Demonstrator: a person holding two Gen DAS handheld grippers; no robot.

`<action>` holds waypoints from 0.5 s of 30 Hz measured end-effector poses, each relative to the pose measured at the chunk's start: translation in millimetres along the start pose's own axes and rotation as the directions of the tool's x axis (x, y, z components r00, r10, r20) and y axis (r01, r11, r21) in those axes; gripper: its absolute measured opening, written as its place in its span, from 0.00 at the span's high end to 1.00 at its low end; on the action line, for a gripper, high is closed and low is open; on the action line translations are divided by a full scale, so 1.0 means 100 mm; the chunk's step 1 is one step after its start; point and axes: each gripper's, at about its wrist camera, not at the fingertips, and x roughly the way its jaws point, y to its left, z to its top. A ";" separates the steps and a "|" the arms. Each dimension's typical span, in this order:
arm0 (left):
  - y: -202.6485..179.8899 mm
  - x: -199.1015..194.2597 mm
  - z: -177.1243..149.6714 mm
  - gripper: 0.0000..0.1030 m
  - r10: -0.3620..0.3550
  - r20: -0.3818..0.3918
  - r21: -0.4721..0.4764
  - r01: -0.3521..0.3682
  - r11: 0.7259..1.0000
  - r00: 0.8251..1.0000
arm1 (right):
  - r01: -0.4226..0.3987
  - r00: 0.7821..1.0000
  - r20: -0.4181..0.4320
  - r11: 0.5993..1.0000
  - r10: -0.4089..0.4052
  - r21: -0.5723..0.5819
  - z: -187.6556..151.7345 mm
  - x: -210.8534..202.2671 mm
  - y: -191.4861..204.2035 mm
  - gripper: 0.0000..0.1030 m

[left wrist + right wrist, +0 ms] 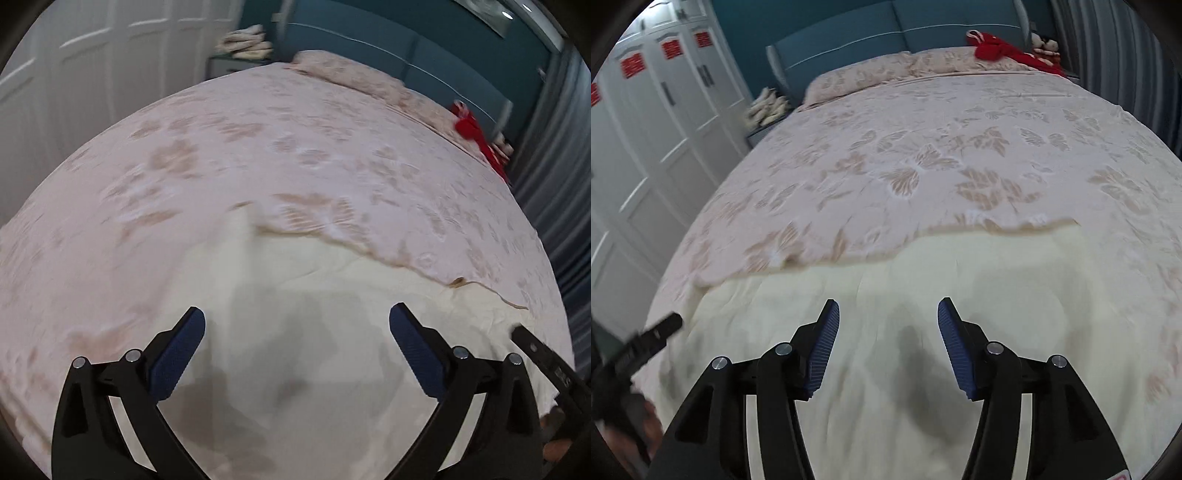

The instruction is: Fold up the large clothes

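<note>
A large pink quilt with a tan leaf print (258, 155) (923, 158) covers the bed. Its near end is folded back and shows the plain cream underside (314, 295) (905, 280). My left gripper (297, 317) is open and empty above the cream part. My right gripper (888, 310) is open and empty above the same cream part. The right gripper's tip shows at the right edge of the left wrist view (535, 350). The left gripper's tip shows at the left edge of the right wrist view (653, 336).
A red garment (1004, 50) (476, 136) lies by the teal headboard (886, 26). A pillow (871, 74) lies at the head of the bed. White wardrobe doors (646, 122) stand to the left. A bedside table holds a cloth pile (768, 105). Grey curtains (1126, 55) hang on the right.
</note>
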 end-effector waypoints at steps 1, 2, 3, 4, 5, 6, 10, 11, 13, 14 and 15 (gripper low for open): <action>0.22 -0.10 -0.08 0.05 0.007 -0.015 -0.042 -0.008 0.999 1.000 | -0.015 1.000 -0.022 1.000 0.015 -0.006 -0.14 -0.11 0.01 0.46; 0.35 -0.15 -0.13 0.05 0.010 -0.028 -0.075 -0.012 0.997 1.000 | -0.024 0.999 -0.033 1.000 0.024 -0.007 -0.23 -0.17 0.02 0.46; 0.53 -0.23 -0.23 0.05 0.009 -0.043 -0.127 -0.015 0.992 0.999 | -0.040 0.998 -0.047 0.999 0.040 -0.009 -0.37 -0.24 0.05 0.46; 0.68 -0.29 -0.32 0.05 -0.001 -0.049 -0.169 -0.007 0.986 0.999 | -0.049 0.997 -0.059 0.999 0.048 -0.012 -0.47 -0.27 0.09 0.46; 0.77 -0.32 -0.38 0.05 -0.001 -0.058 -0.196 -0.010 0.981 0.998 | -0.055 0.996 -0.078 0.998 0.054 -0.014 -0.60 -0.30 0.14 0.46; 0.84 -0.33 -0.46 0.05 -0.002 -0.067 -0.222 -0.013 0.975 0.998 | -0.057 0.995 -0.086 0.998 0.056 -0.011 -0.67 -0.31 0.16 0.46; 1.00 -0.25 -0.70 0.05 -0.036 -0.125 -0.282 -0.001 0.959 0.991 | -0.067 0.991 -0.116 0.998 0.065 -0.012 -0.90 -0.31 0.30 0.50; 1.01 -0.21 -0.75 0.05 -0.055 -0.142 -0.300 0.010 0.954 0.988 | -0.068 0.991 -0.118 0.997 0.064 -0.029 -0.94 -0.31 0.36 0.53; 1.00 -0.15 -0.81 0.05 -0.090 -0.158 -0.324 0.035 0.945 0.983 | -0.060 0.991 -0.123 0.996 0.053 -0.058 -1.00 -0.31 0.44 0.66; 1.01 -0.14 -0.83 0.05 -0.103 -0.161 -0.328 0.045 0.943 0.982 | -0.056 0.991 -0.127 0.996 0.047 -0.069 -1.01 -0.29 0.47 0.67; 0.99 -0.10 -0.85 0.05 -0.128 -0.163 -0.333 0.068 0.941 0.978 | -0.052 0.991 -0.130 0.996 0.041 -0.076 -1.02 -0.27 0.51 0.70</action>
